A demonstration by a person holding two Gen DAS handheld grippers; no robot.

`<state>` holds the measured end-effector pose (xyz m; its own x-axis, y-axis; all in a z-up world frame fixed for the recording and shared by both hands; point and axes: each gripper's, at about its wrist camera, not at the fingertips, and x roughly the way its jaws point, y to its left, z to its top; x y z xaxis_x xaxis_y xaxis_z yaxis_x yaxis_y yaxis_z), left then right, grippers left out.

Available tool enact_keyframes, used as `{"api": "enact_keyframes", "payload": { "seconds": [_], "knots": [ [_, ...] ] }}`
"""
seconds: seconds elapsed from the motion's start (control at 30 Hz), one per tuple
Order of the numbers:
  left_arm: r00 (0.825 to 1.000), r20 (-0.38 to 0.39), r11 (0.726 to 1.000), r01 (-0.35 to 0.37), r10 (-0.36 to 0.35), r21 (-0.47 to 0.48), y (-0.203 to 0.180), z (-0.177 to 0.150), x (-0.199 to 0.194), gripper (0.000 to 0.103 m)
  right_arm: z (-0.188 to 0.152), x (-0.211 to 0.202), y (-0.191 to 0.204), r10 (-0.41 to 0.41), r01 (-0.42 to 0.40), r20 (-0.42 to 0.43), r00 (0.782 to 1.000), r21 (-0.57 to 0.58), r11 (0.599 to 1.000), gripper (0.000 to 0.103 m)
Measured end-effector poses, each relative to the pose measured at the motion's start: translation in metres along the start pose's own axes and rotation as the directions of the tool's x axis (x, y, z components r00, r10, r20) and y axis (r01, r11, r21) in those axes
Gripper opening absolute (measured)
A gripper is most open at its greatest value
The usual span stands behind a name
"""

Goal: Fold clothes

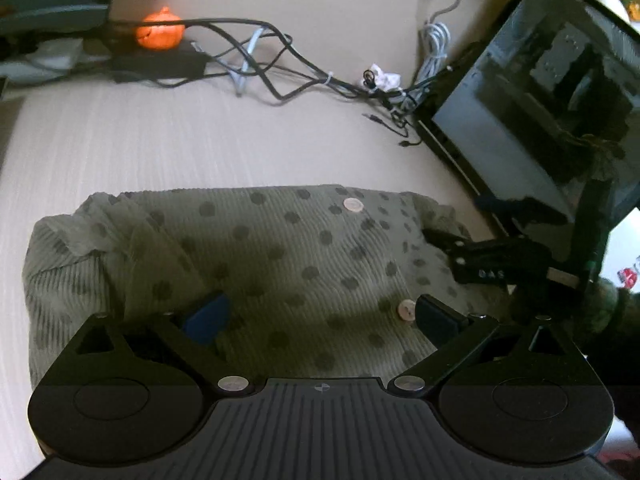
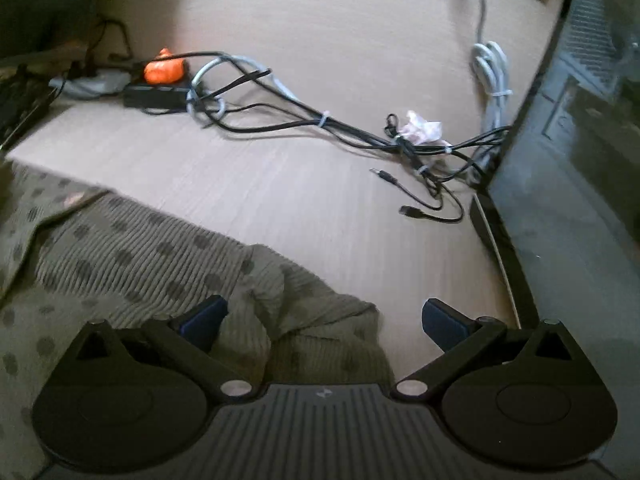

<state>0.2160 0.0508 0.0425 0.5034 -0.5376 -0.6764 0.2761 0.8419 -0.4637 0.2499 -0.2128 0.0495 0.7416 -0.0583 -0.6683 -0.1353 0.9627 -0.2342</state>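
My left gripper [image 1: 322, 316] hangs open over the dotted green garment [image 1: 260, 264] on the near table [image 1: 200, 140]. My right gripper [image 2: 324, 318] gapes over its rumpled right edge; a shallow bite could slip, and the far cables [image 2: 320, 124] might snag.

Dim, soft indoor light, slight motion blur, strong fisheye bending and dark corners at edges.

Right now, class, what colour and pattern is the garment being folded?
Olive-green ribbed garment with darker polka dots, clearest in the left wrist view.
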Motion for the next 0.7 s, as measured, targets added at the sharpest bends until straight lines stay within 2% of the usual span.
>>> {"api": "enact_keyframes", "payload": {
  "seconds": [0.07, 0.13, 0.27, 0.33, 0.4, 0.43, 0.5, 0.7],
  "knots": [
    [1.0, 0.026, 0.999, 0.005, -0.004, -0.052, 0.003, -0.006, -0.004, 0.102, 0.003, -0.015, 0.001, -0.037, 0.036, 0.037, 0.999, 0.033, 0.999, 0.103],
    [0.999, 0.053, 0.993, 0.01, -0.003, -0.12, 0.008, -0.004, -0.003, 0.103, 0.004, -0.04, 0.003, -0.029, 0.019, 0.097, 0.995, 0.097, 0.995, 0.103],
    [0.998, 0.059, 0.991, 0.006, 0.002, -0.131, 0.01, -0.003, -0.003, 0.103, -0.005, -0.07, 0.018, 0.115, -0.138, 0.102, 0.988, 0.256, 0.957, 0.103],
    [0.998, 0.058, 0.992, 0.003, 0.004, -0.124, 0.009, -0.003, -0.004, 0.103, -0.018, -0.063, 0.037, 0.174, -0.179, 0.042, 0.984, 0.261, 0.949, 0.103],
    [0.998, 0.056, 0.993, -0.001, 0.007, -0.117, 0.009, -0.003, -0.004, 0.103, -0.032, -0.05, 0.058, 0.145, -0.13, -0.05, 0.988, 0.227, 0.965, 0.103],
    [0.998, 0.054, 0.994, -0.003, 0.01, -0.113, 0.009, -0.003, -0.005, 0.103, -0.039, -0.046, 0.064, 0.131, -0.112, -0.069, 0.989, 0.234, 0.966, 0.103],
    [0.999, 0.052, 0.995, -0.007, 0.012, -0.099, 0.01, -0.008, -0.01, 0.103, -0.045, -0.047, 0.069, 0.102, -0.089, -0.035, 0.994, 0.27, 0.959, 0.103],
    [0.997, 0.053, 0.996, 0.061, -0.058, -0.064, 0.023, -0.023, -0.017, 0.103, -0.04, -0.046, 0.072, 0.084, -0.06, -0.072, 0.994, 0.288, 0.956, 0.103]
  ]
}}
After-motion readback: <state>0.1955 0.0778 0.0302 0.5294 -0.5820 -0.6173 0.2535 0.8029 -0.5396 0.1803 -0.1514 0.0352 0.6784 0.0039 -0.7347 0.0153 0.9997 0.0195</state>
